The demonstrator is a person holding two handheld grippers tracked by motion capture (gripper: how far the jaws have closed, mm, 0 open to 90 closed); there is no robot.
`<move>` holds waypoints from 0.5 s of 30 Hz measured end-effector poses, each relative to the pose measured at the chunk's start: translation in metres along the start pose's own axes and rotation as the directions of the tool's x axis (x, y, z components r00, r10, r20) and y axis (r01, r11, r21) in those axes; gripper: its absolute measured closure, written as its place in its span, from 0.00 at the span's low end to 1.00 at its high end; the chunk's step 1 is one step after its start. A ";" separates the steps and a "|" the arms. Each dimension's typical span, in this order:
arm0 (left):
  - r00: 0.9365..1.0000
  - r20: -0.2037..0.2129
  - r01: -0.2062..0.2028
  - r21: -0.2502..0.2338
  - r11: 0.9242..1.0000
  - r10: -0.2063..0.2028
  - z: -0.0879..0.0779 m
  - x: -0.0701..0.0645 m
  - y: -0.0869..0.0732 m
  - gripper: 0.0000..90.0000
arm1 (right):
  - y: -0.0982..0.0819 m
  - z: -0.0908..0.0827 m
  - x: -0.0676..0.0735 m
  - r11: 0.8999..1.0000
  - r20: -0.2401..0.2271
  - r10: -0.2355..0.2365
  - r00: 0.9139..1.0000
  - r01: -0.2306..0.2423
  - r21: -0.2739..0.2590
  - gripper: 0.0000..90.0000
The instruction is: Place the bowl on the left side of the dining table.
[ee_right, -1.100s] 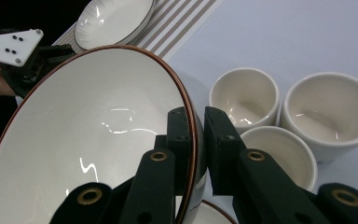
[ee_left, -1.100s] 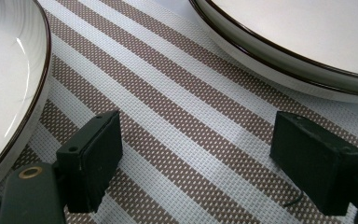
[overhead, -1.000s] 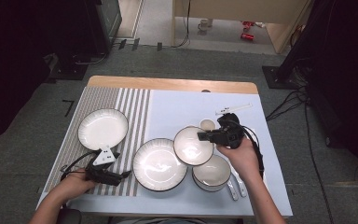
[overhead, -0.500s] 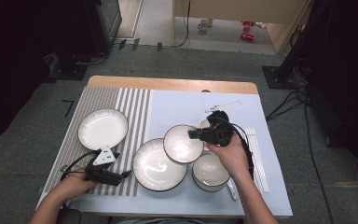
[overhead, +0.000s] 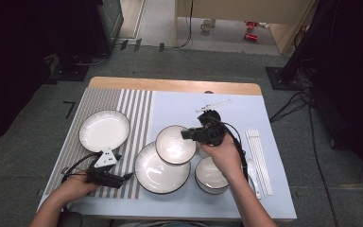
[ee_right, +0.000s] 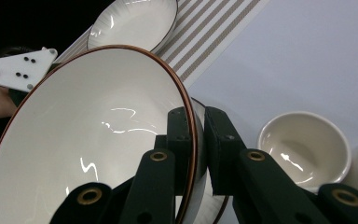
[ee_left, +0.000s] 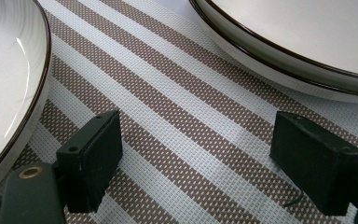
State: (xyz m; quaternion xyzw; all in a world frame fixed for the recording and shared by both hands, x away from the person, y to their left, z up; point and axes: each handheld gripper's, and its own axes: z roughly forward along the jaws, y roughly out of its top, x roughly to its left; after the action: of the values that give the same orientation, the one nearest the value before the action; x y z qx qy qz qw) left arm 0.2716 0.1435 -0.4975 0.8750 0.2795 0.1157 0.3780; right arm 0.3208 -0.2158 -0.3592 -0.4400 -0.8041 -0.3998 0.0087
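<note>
Shifted left, right gripper (overhead: 185, 135) jaws clamp empty small plate (overhead: 175, 144) rim.

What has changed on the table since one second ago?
The right tool, shut on the small plate at its rim, carried it leftward over the large plate. The left tool stayed open on the striped mat; the bowl stayed put.

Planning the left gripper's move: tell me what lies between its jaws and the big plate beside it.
Only bare striped placemat separates the open left gripper from the big plate, as the left gripper view shows.
</note>
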 end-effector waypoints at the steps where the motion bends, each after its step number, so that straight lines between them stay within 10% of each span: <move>1: 1.000 0.001 -0.001 0.001 1.000 0.001 0.000 0.000 0.000 0.18 | 0.001 0.001 0.001 1.000 -0.001 0.004 1.000 -0.004 0.002 0.90; 15: 1.000 0.000 0.002 -0.002 1.000 -0.002 0.000 0.000 0.000 0.19 | 0.015 0.020 0.006 1.000 -0.012 0.008 1.000 -0.008 0.012 0.90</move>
State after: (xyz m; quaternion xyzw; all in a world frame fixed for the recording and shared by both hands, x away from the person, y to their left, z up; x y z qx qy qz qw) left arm 0.2715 0.1433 -0.4976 0.8743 0.2805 0.1156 0.3789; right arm 0.3343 -0.1943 -0.3608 -0.4408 -0.8046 -0.3976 0.0176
